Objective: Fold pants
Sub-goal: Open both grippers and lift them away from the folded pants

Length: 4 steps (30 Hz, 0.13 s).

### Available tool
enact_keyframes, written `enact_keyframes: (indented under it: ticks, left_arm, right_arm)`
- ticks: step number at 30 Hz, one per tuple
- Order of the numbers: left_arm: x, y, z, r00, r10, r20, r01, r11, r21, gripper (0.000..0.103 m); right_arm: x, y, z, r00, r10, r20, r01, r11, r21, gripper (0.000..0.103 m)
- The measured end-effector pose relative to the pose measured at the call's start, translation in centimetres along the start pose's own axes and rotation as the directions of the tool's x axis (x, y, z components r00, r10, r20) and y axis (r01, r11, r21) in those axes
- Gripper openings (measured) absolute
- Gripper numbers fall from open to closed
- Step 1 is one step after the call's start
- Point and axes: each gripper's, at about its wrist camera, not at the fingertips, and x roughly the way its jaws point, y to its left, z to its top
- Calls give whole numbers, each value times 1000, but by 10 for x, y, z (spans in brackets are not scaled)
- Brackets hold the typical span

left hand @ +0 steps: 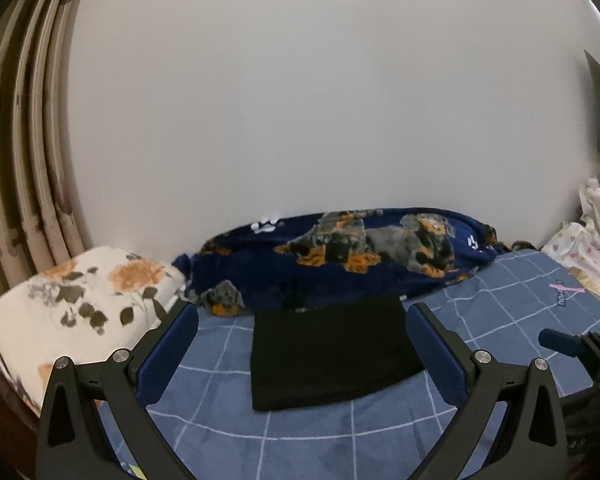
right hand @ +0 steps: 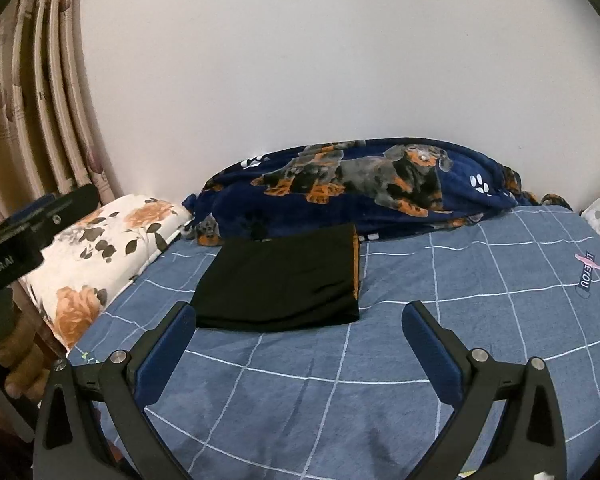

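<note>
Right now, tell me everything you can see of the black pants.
The black pants lie folded into a flat, compact rectangle on the blue checked bedsheet. The fabric looks smooth and faintly shiny. An orange stripe runs along the right edge. The far edge meets the dog-print blanket. Neither gripper touches them.

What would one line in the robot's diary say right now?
pants: folded, on bed | left gripper: open, empty | right gripper: open, empty

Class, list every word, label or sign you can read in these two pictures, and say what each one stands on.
"nRobot.AI", start cut off: on the left gripper, seen in the right wrist view.
"L FIOU", second letter hidden by a pink mark: label on the blue checked bedsheet.
Faint lettering on the curtain: too blurred to read.
</note>
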Motion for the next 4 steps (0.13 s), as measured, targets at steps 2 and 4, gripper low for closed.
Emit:
enact_keyframes:
  ticks: [2,4]
  left_arm:
    - [2,2,-2,1000,-4,-12,4,1000,-11,103]
    - [4,4,-3,1000,-5,-19,5,1000,-17,103]
  right_arm:
    - [0,1,-1,1000,-1,-3,1,1000,-1,103]
    - [-1,3,-1,1000,0,-4,0,1000,0,103]
